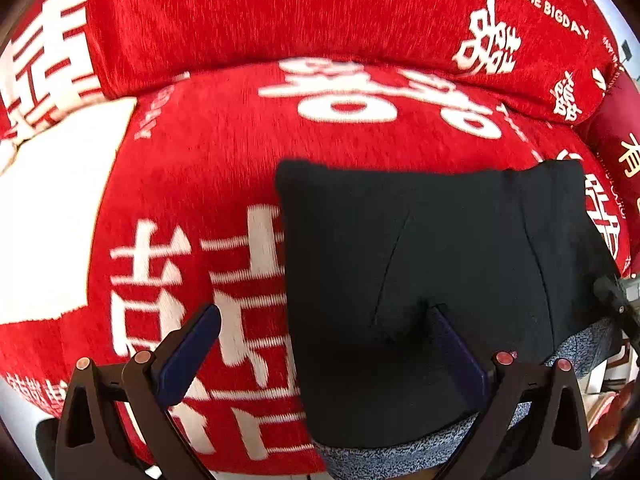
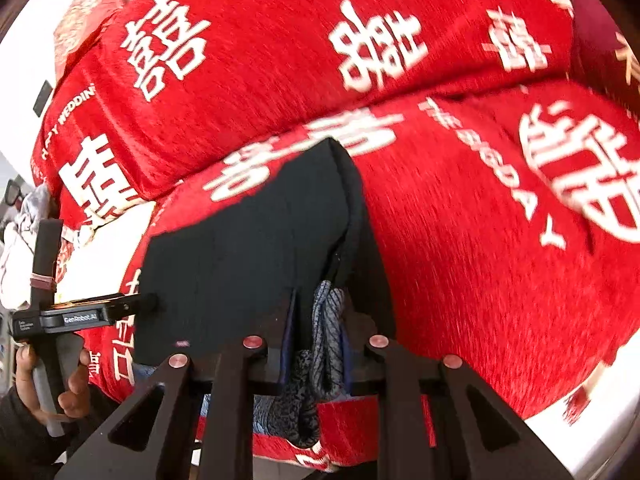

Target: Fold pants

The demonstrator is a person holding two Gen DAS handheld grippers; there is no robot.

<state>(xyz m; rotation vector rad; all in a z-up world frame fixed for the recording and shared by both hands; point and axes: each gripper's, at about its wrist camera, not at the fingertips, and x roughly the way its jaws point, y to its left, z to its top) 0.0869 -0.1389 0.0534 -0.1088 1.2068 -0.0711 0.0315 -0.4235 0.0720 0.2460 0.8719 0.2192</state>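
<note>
Black pants (image 1: 420,240) lie folded on a red sofa cover (image 1: 200,168) printed with white characters. Their grey speckled inner fabric (image 1: 380,456) shows along the near edge. My left gripper (image 1: 323,311) is open wide and points down over the pants' left edge, with one finger over the red cover and the other over the black cloth. My right gripper (image 2: 318,300) is shut on a bunch of the grey speckled fabric (image 2: 326,340) at the near end of the pants (image 2: 248,240). In the right wrist view a hand (image 2: 60,384) holds the left gripper's handle at the far left.
The sofa's backrest (image 1: 280,12) rises behind the seat. A white patch (image 1: 52,220) lies left of the pants, a dark red pillow (image 1: 616,152) at the right. A red box (image 2: 84,12) and pale clothes (image 2: 16,240) sit beyond the sofa's left end.
</note>
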